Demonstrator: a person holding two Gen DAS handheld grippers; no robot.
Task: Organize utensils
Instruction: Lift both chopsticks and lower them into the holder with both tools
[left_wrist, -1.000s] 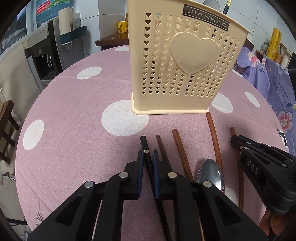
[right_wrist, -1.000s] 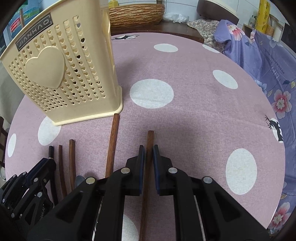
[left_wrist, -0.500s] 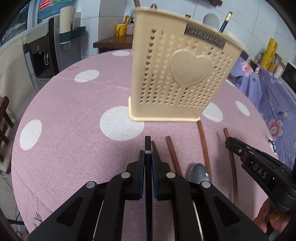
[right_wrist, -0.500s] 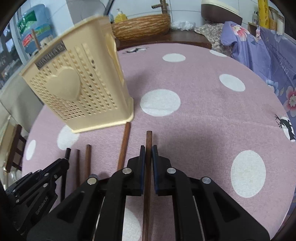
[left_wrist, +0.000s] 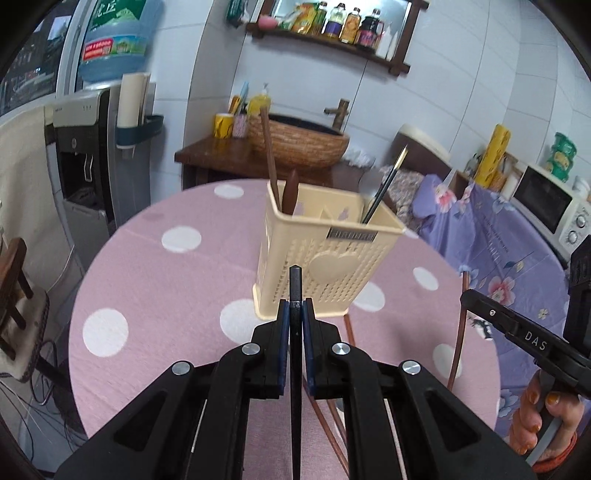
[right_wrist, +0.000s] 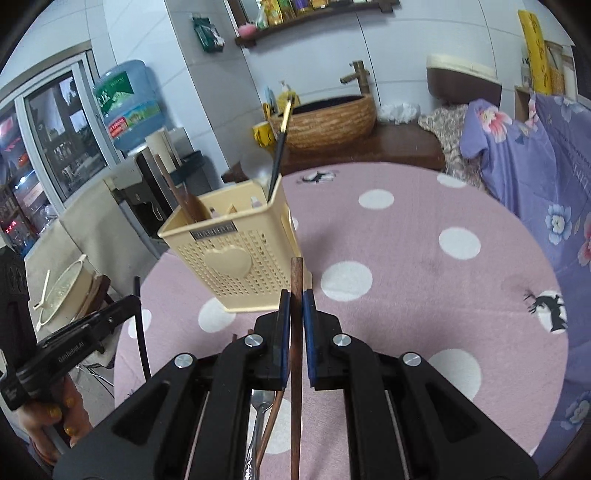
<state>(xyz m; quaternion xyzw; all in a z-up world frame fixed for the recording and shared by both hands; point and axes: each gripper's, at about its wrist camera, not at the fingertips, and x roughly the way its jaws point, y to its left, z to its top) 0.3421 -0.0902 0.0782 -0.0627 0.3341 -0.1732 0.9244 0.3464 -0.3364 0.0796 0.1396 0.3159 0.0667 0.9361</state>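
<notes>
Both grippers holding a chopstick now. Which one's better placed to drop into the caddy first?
Left, marginally. The left gripper has its black chopstick lined up on the cream caddy; the right gripper's brown chopstick points past the caddy's right corner.

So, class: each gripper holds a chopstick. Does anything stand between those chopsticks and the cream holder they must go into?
Nothing visible does. The black chopstick in the left gripper and the brown chopstick in the right gripper face the cream holder across open air; its open top already holds a few utensils.
</notes>
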